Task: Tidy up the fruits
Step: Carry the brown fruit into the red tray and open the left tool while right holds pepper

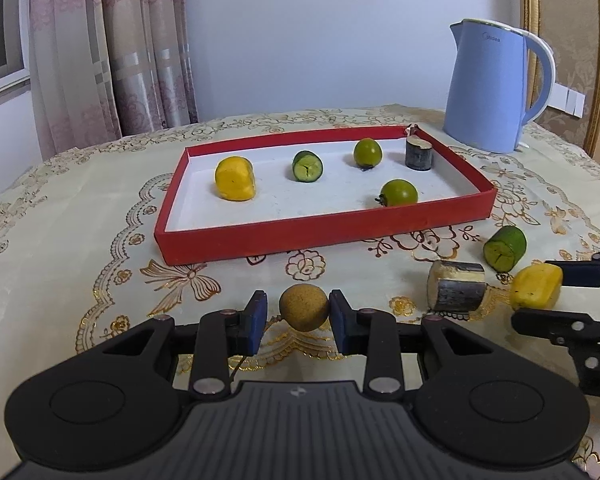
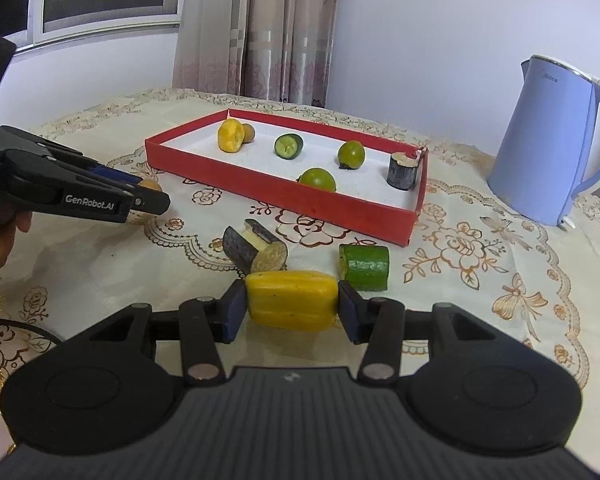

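Red tray [image 1: 324,236] on counter holds yellow piece, cucumber end, two green fruits, dark chunk.
Left gripper [image 1: 299,312] fingers grasp brown ball [image 1: 303,309]; right gripper [image 2: 292,305] fingers grasp yellow chunk [image 2: 292,300].

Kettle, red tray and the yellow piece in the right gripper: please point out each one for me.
Kettle [image 2: 548,148], right wrist view, on its blue body.
Red tray [image 1: 320,236], left wrist view, on its near wall.
Yellow piece [image 2: 292,300], right wrist view, on its front face between the gripper pads.
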{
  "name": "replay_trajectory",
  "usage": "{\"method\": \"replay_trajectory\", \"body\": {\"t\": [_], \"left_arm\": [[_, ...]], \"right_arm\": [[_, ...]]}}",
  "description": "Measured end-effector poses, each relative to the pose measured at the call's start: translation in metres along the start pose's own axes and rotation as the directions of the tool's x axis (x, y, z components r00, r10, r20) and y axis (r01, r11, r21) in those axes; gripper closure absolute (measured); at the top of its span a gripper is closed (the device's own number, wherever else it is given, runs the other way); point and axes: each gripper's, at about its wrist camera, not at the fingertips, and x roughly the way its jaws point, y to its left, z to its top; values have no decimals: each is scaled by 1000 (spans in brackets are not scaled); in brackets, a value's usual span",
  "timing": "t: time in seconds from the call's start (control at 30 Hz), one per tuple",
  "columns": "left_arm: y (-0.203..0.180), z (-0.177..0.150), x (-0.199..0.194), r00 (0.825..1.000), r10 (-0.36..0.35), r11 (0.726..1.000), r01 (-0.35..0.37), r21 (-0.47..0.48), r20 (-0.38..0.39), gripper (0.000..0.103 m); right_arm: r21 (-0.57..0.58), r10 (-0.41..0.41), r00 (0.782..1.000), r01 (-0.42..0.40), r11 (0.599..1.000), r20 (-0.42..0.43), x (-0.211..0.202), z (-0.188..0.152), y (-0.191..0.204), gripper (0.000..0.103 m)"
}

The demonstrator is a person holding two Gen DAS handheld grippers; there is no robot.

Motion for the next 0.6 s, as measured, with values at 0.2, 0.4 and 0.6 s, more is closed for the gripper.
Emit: {"method": "replay_trajectory", "body": {"t": [0.2,0.4,0.6], "left_arm": [[2,9,3,1000,19,1000,-19,8,5,71],[-1,13,8,1000,23,1000,-23,21,4,71],[-2,18,12,1000,24,999,-24,26,6,71]], "right_arm": [[1,-3,1000,3,1000,10,-4,-1,-4,57],[6,2,1000,-2,1000,26,-10,1,-6,57],[-15,22,998,-21,1000,52,-16,8,2,57]]}}
